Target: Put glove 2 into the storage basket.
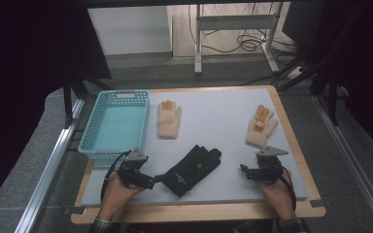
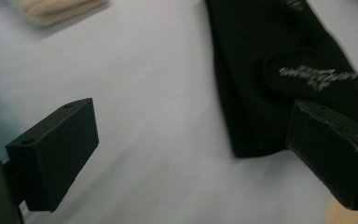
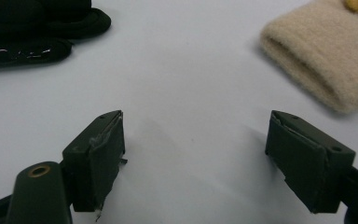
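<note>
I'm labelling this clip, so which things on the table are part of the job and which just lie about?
In the job:
- black glove, nearest the left tongs, which stand open beside its cuff
- right tongs, open over bare table
- likely the blue basket

Lying about:
- cream glove by the basket
- cream glove at the right
- cables on the floor

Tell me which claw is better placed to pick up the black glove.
Left. The left claw is open right beside the black glove's cuff, one jaw already alongside it. The right claw sits open farther off, nearer the cream glove.
</note>
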Tool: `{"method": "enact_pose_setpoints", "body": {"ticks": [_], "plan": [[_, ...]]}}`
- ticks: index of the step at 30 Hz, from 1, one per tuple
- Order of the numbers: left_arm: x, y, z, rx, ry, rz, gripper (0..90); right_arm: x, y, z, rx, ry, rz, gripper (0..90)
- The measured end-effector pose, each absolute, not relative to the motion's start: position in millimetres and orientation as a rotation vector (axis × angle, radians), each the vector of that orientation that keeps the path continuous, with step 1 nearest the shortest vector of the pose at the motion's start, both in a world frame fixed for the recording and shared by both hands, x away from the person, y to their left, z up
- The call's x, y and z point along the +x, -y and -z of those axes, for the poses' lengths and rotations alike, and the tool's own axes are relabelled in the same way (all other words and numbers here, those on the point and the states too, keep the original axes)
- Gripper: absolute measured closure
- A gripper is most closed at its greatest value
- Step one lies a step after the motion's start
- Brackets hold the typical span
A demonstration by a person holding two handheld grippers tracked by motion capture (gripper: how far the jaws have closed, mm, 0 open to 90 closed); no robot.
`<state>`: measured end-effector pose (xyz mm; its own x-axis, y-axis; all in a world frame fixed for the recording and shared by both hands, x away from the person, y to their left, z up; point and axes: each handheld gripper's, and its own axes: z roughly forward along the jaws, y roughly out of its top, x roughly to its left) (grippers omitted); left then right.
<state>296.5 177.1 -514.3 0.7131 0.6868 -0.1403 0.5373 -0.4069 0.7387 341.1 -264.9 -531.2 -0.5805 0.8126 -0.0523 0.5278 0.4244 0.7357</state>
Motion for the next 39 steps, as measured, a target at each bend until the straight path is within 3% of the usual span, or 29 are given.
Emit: {"method": "enact_pose_setpoints", "body": {"ticks": [9,19,24,30,34,39], "plan": [[307.8,-132.7,498.4,2.171,-0.873,-0.206,0.0,341.0,264.9,531.3,1.141,-2.281,-0.967,19.5],[320.0,-86.0,507.5,2.253,-0.848,-0.149,0.0,340.9,264.9,531.3,1.140,-2.281,-0.966,19.5],[323.8,-61.4,513.7,2.322,-0.847,-0.186,0.0,340.9,265.0,531.3,1.140,-2.281,-0.966,19.5],[325.2,-51.5,524.1,2.393,-0.887,-0.259,0.0,340.8,265.0,531.3,1.139,-2.281,-0.967,19.5],[323.3,-51.1,529.7,2.411,-0.886,-0.196,0.0,340.8,264.9,531.3,1.139,-2.280,-0.967,19.5],[317.6,-46.5,529.4,2.418,-0.899,-0.226,1.5,340.8,264.9,531.3,1.139,-2.281,-0.966,19.5]]}}
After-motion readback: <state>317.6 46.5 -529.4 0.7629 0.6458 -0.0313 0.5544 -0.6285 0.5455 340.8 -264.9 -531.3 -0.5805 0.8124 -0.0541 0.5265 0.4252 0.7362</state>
